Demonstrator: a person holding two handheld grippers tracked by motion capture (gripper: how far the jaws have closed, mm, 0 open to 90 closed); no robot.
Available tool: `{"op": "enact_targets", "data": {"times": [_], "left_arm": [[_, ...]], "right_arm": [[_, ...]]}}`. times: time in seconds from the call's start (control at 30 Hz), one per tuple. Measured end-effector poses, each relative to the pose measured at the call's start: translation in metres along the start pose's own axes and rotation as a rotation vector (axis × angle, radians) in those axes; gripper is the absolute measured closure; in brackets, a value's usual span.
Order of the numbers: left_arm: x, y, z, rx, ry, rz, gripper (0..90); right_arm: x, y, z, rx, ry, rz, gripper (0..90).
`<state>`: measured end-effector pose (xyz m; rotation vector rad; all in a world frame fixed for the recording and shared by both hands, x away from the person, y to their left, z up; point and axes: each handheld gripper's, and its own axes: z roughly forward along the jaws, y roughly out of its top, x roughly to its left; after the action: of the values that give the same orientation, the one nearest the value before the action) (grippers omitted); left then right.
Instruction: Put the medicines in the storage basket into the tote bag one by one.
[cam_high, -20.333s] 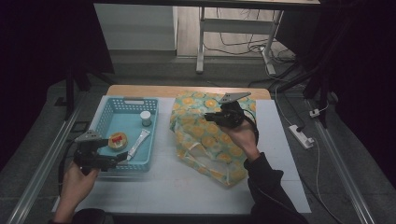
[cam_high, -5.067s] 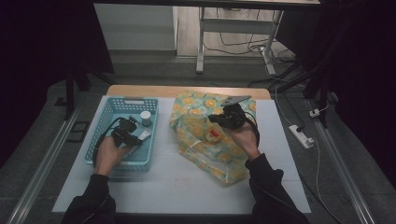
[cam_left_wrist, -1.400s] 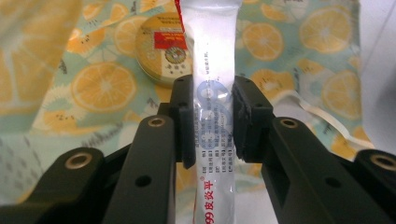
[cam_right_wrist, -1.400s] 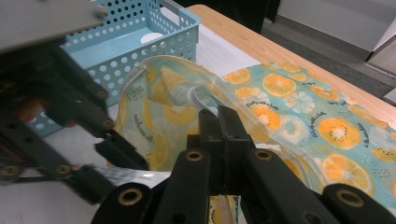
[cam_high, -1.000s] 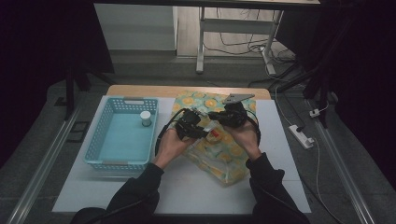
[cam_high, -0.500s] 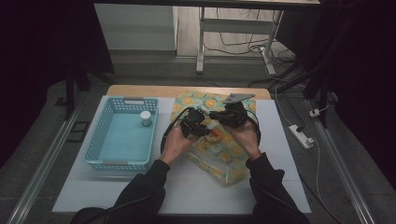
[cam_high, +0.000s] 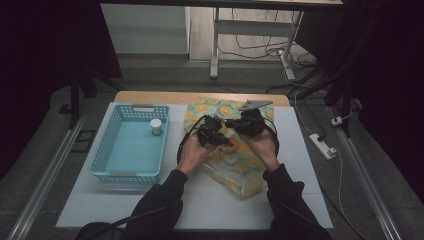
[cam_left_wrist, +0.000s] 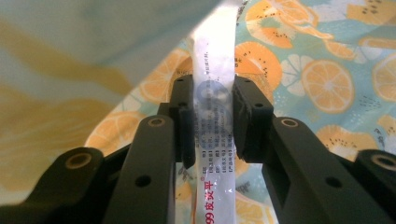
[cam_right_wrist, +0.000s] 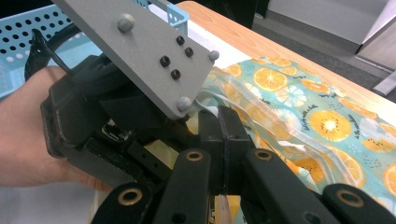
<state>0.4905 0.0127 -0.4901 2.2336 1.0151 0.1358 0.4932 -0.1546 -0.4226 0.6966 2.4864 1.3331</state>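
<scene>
Jaws first: on your left gripper (cam_left_wrist: 212, 126) the two black, ribbed pads clamp a long, flat, glossy white packet (cam_left_wrist: 215, 93) printed with small text, red lettering near its lower end. That packet stands upright between them, its top slipping under the pale translucent lip of the soft bag (cam_left_wrist: 327, 70), a teal plastic pouch patterned with orange slices that lies on the white worktop (cam_high: 150, 210). Your right gripper (cam_right_wrist: 219, 140) has its jaws pressed fully together, pinching the clear film edge of the same bag. Beside you, the light-blue perforated basket (cam_high: 107, 150) holds a small capped jar (cam_high: 156, 126)
</scene>
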Motion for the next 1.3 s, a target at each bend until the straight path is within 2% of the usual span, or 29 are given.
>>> {"op": "enact_targets", "data": {"times": [0.23,0.33,0.4,0.67,0.73,0.9,1.03,1.1,1.3], "left_arm": [[0.001,0.002,0.009,-0.011,-0.006,-0.002,70.9],[0.001,0.003,0.01,-0.017,-0.003,0.015,69.1],[0.0,0.003,0.009,-0.037,-0.007,0.021,61.2],[-0.005,-0.002,-0.006,-0.055,-0.001,0.045,43.2],[-0.006,-0.005,-0.011,-0.064,-0.017,0.051,38.7],[-0.009,-0.016,-0.024,-0.035,-0.008,0.074,26.6],[-0.011,-0.029,-0.034,-0.025,-0.014,0.05,20.3],[-0.013,-0.037,-0.037,-0.019,-0.017,0.034,20.3],[-0.024,-0.054,-0.03,0.076,0.044,0.045,28.8]], "right_arm": [[-0.002,-0.002,0.002,0.016,-0.023,0.01,90.0],[-0.004,-0.003,0.002,0.019,-0.029,0.014,90.0],[-0.004,-0.003,0.002,0.02,-0.03,0.014,90.0],[-0.004,-0.003,0.002,0.021,-0.034,0.012,90.0],[-0.005,-0.003,0.002,0.021,-0.033,0.014,90.0],[-0.004,-0.004,0.003,0.024,-0.032,0.017,90.0],[-0.005,-0.004,0.003,0.023,-0.031,0.015,90.0],[-0.005,-0.004,0.003,0.022,-0.029,0.015,90.0],[-0.004,-0.004,0.004,0.026,-0.028,0.01,90.0]]}}
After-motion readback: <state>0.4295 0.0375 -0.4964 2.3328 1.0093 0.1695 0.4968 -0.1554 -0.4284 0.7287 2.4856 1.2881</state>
